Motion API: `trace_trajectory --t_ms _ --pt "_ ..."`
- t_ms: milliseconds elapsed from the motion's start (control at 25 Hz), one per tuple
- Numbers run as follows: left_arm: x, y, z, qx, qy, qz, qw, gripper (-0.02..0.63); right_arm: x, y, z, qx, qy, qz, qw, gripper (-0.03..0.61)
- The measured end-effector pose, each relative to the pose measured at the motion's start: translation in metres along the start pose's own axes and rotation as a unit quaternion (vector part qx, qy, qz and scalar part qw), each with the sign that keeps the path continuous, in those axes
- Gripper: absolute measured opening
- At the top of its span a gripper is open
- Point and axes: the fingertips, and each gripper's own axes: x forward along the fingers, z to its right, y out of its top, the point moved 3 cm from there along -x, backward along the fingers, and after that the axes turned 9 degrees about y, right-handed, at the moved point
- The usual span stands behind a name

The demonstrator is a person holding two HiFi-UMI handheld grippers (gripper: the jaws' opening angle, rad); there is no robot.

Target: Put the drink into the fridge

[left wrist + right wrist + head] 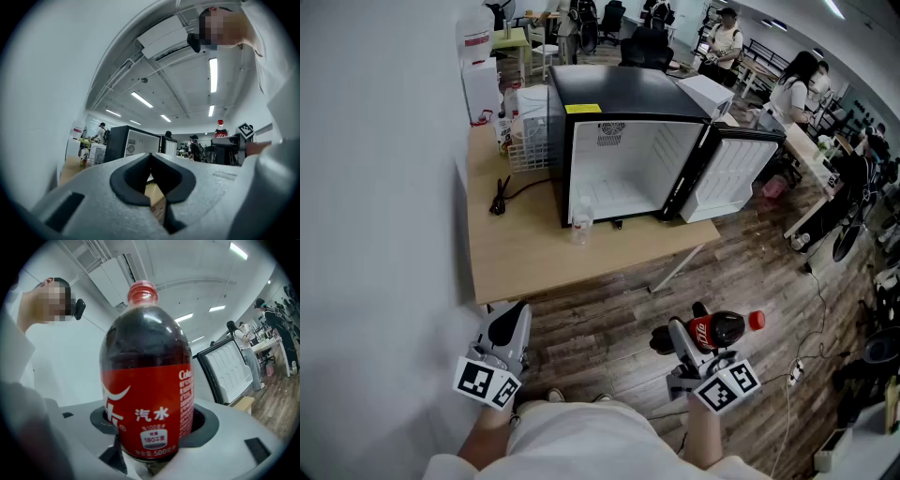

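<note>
Drink (719, 329): a dark cola bottle with a red label and red cap, clamped in the right gripper (686, 339) low at the right of the head view, over the floor (609, 323) and well apart from the fridge (619, 103). In the right gripper view the drink (145, 394) stands upright between the jaws, which press on the lower label from both sides, cap uppermost. The left gripper (510, 323) is at the lower left of the head view, close to the wall (375, 187). In its own view the left gripper (151, 157) has its jaw tips pressed together with nothing between them. The fridge is black outside and white inside. It stands on a light wooden table (534, 258) that sits against the white wall. Its door (727, 173) is swung open to the right. On the table, a small clear bottle (581, 225) stands just in front of the fridge's open front, a white wire basket (530, 141) sits beside its left wall, and a black cable (502, 197) lies near the wall. The floor is dark wood plank. Beyond the fridge the room is an open office: desks (811, 150) and several people (797, 84) along the right side, and strip lights (213, 75) on a white ceiling.
</note>
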Motion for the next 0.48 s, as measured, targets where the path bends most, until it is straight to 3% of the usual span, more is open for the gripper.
trace_trajectory --t_ms 480 --pt "0.004 -0.006 0.017 0.003 0.005 -0.010 0.9999 0.014 -0.006 0.001 0.018 -0.005 -0.004 -0.006 1.000 0.299"
